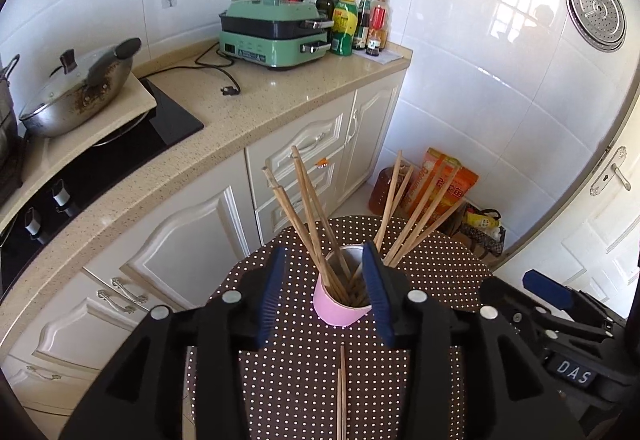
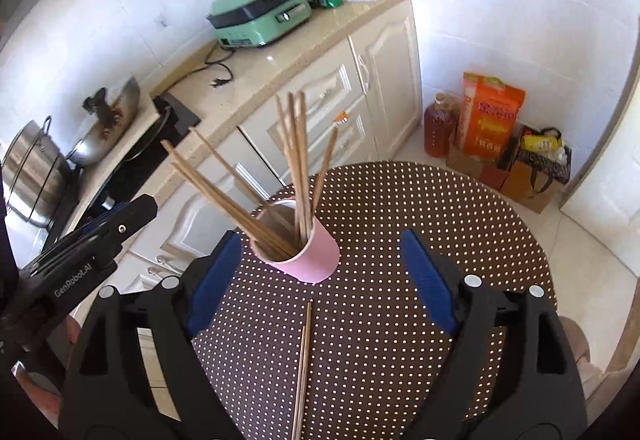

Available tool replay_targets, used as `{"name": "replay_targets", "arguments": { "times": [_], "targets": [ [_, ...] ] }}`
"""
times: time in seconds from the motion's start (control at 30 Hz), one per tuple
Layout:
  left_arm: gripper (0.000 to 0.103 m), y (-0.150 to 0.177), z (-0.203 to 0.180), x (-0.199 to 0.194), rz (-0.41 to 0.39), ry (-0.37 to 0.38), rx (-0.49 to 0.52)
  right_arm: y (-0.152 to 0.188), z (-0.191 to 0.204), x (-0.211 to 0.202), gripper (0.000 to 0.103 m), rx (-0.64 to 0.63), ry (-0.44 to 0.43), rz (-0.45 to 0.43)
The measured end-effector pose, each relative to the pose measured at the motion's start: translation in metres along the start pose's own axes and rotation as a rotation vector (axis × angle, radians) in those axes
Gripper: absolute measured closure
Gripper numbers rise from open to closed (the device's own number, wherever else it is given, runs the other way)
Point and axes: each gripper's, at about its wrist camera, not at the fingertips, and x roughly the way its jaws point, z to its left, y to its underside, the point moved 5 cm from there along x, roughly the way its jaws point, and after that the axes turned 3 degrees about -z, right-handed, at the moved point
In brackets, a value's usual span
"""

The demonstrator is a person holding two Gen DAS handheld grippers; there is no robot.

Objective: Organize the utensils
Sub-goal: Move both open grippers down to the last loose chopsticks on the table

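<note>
A pink cup (image 1: pixel 340 310) (image 2: pixel 310 258) stands on a round table with a brown dotted cloth (image 1: pixel 440 272) (image 2: pixel 420 220). Several wooden chopsticks (image 1: pixel 308 216) (image 2: pixel 298 168) lean out of it in all directions. Two more chopsticks (image 1: pixel 341 392) (image 2: pixel 303 368) lie flat on the cloth, nearer than the cup. My left gripper (image 1: pixel 324 292) hovers above the cup, open, nothing between its blue pads. My right gripper (image 2: pixel 320 276) is open wide over the cloth just right of the cup, holding nothing. Each gripper shows at the edge of the other's view.
A beige countertop (image 1: pixel 260 108) runs behind the table with a wok (image 1: pixel 76 96), black hob, green electric cooker (image 1: pixel 276 36) and bottles (image 1: pixel 360 24). On the floor by the wall stand an oil jug (image 2: pixel 438 126), an orange rice bag (image 2: pixel 490 116) and bags.
</note>
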Motion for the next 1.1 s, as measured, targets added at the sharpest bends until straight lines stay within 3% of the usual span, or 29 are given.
{"name": "replay_targets", "arguments": {
  "times": [0.17,0.4,0.77,1.1],
  "targets": [
    [0.056,0.007,0.002,-0.022,-0.029,-0.029,0.010,0.007,0.010,-0.021,0.017,-0.054,-0.015,-0.045],
    [0.054,0.044,0.015,-0.029,0.024,-0.035,0.008,0.039,0.011,-0.021,0.015,-0.049,-0.019,-0.054],
    [0.055,0.128,0.041,0.009,0.181,-0.029,0.019,0.113,0.010,0.024,0.015,-0.087,0.016,0.085],
    [0.055,0.199,0.059,0.055,0.366,-0.015,0.030,0.189,0.001,0.097,0.015,-0.101,0.133,0.322]
  ]
}}
